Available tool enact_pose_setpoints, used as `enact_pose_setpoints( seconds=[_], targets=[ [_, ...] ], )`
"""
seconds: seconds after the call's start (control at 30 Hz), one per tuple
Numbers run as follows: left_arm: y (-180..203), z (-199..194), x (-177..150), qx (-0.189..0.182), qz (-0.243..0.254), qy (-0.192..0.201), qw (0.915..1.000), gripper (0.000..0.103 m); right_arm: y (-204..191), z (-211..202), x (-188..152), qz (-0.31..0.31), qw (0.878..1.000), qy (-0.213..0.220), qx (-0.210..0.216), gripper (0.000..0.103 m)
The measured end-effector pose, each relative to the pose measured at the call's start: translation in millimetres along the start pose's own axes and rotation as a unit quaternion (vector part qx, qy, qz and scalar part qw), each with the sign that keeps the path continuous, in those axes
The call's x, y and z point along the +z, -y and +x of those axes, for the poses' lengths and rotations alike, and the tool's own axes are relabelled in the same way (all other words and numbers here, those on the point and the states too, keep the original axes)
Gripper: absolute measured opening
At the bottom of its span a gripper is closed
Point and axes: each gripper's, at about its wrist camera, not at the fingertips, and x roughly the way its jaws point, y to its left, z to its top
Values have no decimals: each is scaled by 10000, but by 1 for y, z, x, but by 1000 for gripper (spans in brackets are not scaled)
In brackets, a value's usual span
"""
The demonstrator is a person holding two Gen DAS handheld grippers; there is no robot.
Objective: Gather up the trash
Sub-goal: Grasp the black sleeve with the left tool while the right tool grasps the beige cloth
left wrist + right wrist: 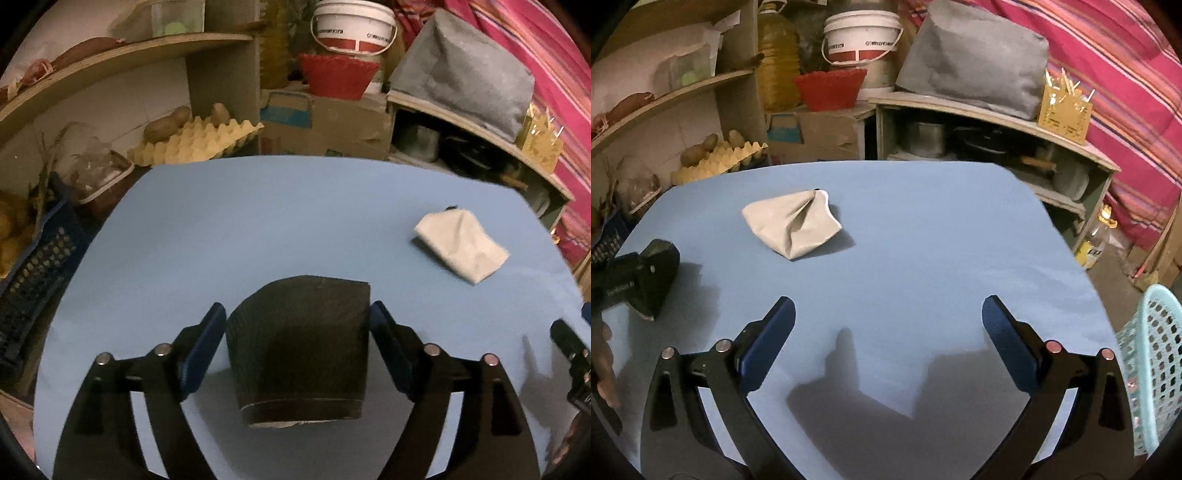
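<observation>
Left jaws: left gripper (pixel 297 341) straddles a crushed black paper cup (pixel 301 350); pads look just clear, not yet clamped.
Right jaws: right gripper (pixel 886 343) spread, empty.
Counter: blue counter (pixel 923 229) carries crumpled white paper (pixel 794 225), well apart.
Bin: turquoise basket (pixel 1152 369) at right edge.
Tip: squeeze mid-cup, squarely.

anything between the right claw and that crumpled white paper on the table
No. In the right wrist view only bare blue table lies between the open right claw and the white paper.
</observation>
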Motion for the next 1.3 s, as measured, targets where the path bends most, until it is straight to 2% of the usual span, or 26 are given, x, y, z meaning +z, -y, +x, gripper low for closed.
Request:
enact_pose_setpoints(
  seconds=[0.17,0.23,0.4,0.67,0.83,1.0,1.07,1.1,1.17,1.3],
  targets=[
    [-16,17,-5,-28,-144,-326,9994,82,-11,7,6,-75,9999,-1,-90,99],
    [-26,24,-5,-214,-303,-491,9981,82,-16,12,13,-68,10000,-4,-56,99],
    [-42,19,1,-327,-412,-367,9979,82,-35,34,38,-5,9999,-62,151,99],
    [-76,0,16,130,-532,-99,9985,82,-74,84,73,13,9981,-438,426,99],
    [-85,1,18,201,-551,-107,9982,82,-88,111,77,-93,9966,-788,233,97],
    [-88,-1,21,57,-663,-113,9977,82,-90,115,70,-243,9956,-862,286,61],
    [-86,-3,21,-39,-704,-122,9974,82,-89,113,68,-253,9953,-846,401,44],
    [-85,-5,21,-74,-701,-115,9974,82,-88,111,67,-258,9953,-824,446,41],
    [-83,-8,22,-66,-662,-87,9977,81,-83,103,66,-303,9958,-734,456,28],
    [-77,-19,23,-127,-651,-11,9978,81,-68,89,64,-200,9962,-635,553,22]
  ],
)
